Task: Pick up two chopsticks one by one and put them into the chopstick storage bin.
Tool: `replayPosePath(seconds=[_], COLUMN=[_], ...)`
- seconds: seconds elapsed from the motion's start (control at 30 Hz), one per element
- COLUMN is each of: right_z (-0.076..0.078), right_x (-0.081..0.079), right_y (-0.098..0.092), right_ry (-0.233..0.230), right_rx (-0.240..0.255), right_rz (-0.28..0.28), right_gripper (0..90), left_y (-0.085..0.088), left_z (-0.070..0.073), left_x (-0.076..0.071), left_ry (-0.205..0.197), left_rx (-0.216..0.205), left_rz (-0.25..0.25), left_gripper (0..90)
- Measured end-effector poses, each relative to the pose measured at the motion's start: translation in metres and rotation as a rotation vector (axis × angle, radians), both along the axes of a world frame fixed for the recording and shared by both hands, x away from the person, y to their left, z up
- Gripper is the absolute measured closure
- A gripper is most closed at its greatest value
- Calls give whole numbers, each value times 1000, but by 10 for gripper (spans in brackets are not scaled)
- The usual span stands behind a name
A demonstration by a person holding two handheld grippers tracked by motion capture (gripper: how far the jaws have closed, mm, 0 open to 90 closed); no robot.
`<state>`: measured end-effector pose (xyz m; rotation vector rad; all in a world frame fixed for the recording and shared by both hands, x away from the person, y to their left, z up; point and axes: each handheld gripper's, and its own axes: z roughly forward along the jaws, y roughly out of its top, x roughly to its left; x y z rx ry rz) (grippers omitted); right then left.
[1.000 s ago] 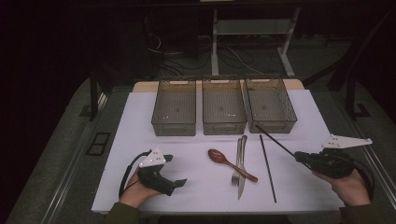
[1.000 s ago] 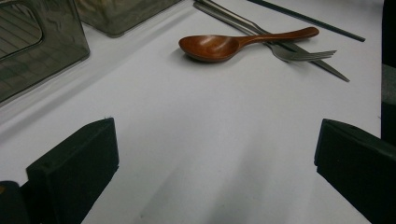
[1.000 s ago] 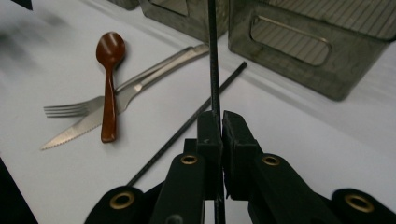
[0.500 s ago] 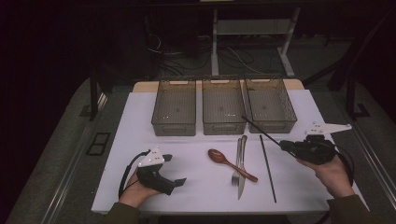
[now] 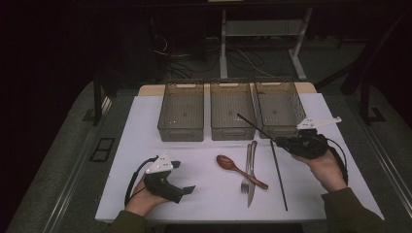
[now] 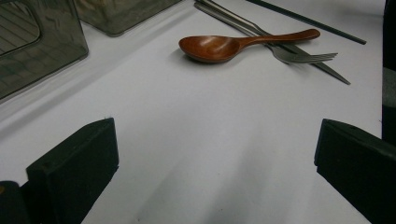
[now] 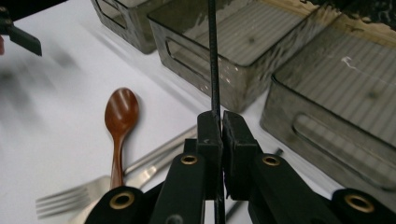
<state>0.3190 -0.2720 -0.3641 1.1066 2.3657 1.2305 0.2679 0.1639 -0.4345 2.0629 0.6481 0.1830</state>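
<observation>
Three clear grey bins stand side by side across the middle of the high view: the left bin (image 5: pixel 180 118), the middle bin (image 5: pixel 231 116) and the right bin (image 5: pixel 279 112). All three look empty, though the dim light makes small contents hard to rule out.

Below them on the white table sheet (image 5: pixel 204 160) lie four loose pieces of cutlery: one wooden spoon (image 5: pixel 238 169), one fork (image 5: pixel 247 171), one knife (image 5: pixel 251 178) and one black chopstick (image 5: pixel 278 174). The spoon's handle crosses over the fork and knife; the chopstick lies apart, just to their right in the frame.

A second black chopstick, the held chopstick (image 5: pixel 256 126), is off the table. The right gripper (image 5: pixel 281 141), at centre right of the high view, has its jaws pressed together on it, pinching it near one end. The stick slants up and left, with its far tip over the near edge of the middle bin.

The left gripper (image 5: pixel 185 191) rests at lower left of the high view on the sheet, its jaws spread wide with nothing between them.
</observation>
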Motion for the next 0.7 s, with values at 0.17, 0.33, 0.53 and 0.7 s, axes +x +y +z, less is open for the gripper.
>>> replayPosePath(seconds=[0.17,0.33,0.53,0.7], right_z=[3,4,8,14], right_x=[9,17,29,40], right_y=[16,33,53,74], right_ry=[-6,-7,-4,-10], right_rx=[-10,-11,-10,-20], right_rz=[9,21,37,53], right_gripper=[864,864,864,864], left_y=[-1,-1,-1,-1], left_z=[0,0,0,1], left_x=[-1,-1,-1,-1], left_ry=[2,1,-2,-2], left_rx=[4,-5,-4,-5], left_rz=[-3,-1,-5,-1], left_gripper=[0,0,0,0])
